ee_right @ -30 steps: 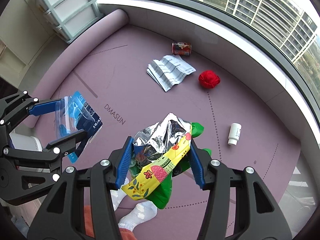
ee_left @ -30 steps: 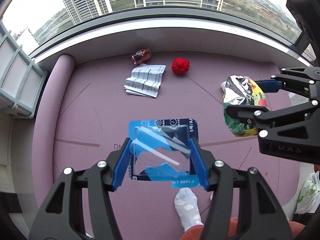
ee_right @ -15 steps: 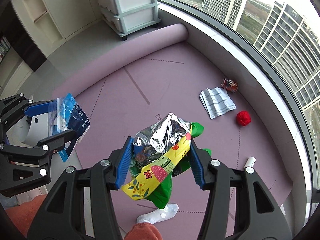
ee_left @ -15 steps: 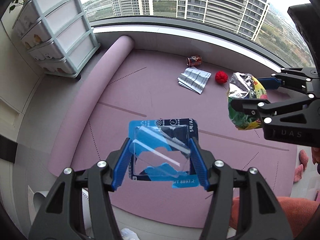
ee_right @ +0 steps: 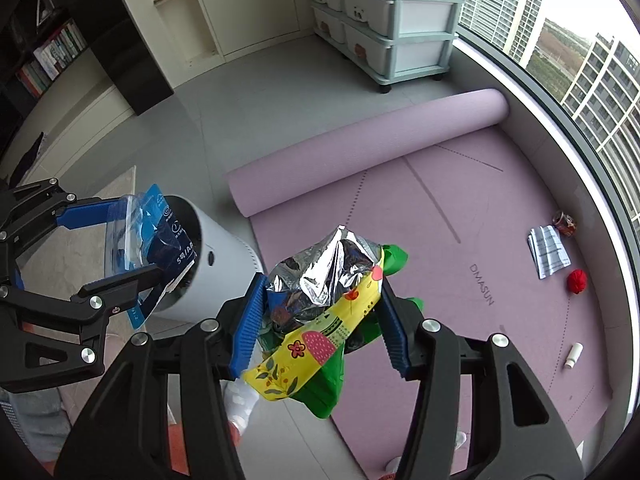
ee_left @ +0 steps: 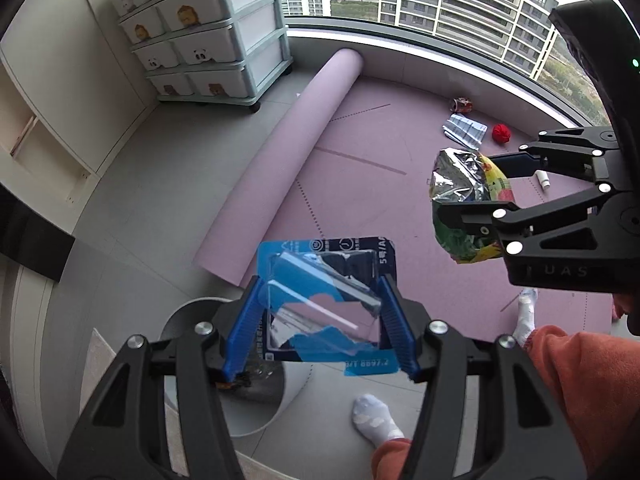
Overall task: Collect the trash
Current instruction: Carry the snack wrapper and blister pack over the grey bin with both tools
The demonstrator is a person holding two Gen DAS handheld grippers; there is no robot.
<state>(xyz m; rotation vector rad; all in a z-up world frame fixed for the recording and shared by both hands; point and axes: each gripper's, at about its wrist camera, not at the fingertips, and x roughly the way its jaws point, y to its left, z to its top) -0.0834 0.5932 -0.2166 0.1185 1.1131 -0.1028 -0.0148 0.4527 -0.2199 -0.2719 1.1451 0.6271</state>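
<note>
A torn blue-and-clear plastic blister pack (ee_left: 326,300) is clamped in the left gripper (ee_left: 320,312) above the white cylindrical bin (ee_right: 224,264). A crumpled foil-lined yellow-green snack bag (ee_right: 324,300) is pinched in the right gripper (ee_right: 320,320), beside the bin. Neither is dropped yet. A crushed can (ee_right: 565,223), folded printed paper (ee_right: 548,252), red ball (ee_right: 577,281) and small white bottle (ee_right: 573,355) are left on the purple mat (ee_right: 440,208).
</note>
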